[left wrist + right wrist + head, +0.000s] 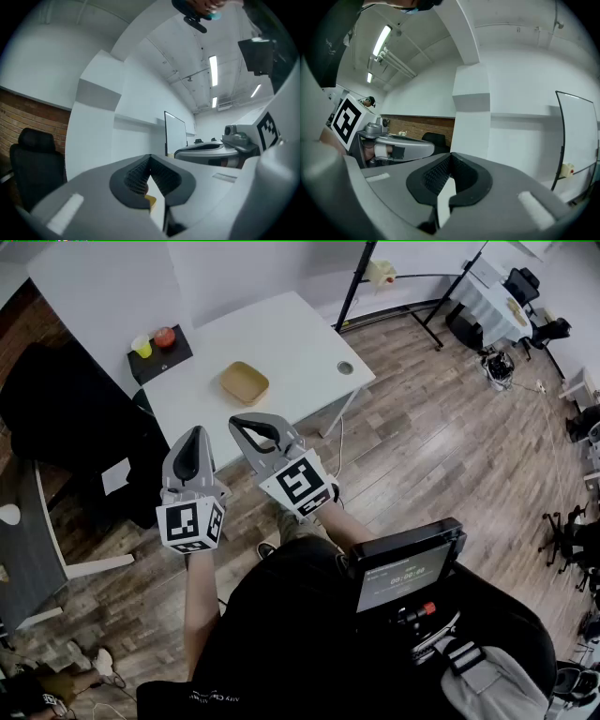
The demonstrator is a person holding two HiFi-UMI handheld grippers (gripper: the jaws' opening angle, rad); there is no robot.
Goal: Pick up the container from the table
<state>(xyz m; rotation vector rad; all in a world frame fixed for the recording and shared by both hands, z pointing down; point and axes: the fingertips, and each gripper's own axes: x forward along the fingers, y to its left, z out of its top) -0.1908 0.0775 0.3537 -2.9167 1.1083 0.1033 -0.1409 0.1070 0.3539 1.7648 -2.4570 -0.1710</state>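
Both grippers are hanging in the middle of the head view, just below the white table's [291,329] near edge. The left gripper [194,435] is showing jaws pressed fully together, gripping nothing. The right gripper [246,424], just beside it, is showing the same: closed tight and empty. The container [244,382], tan and shallow, is sitting on the table just above them in the frame, untouched.

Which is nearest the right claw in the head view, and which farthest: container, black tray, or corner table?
1. Container: directly ahead, on the desk.
2. Black tray: desk's far left corner.
3. Corner table: across the room, right.
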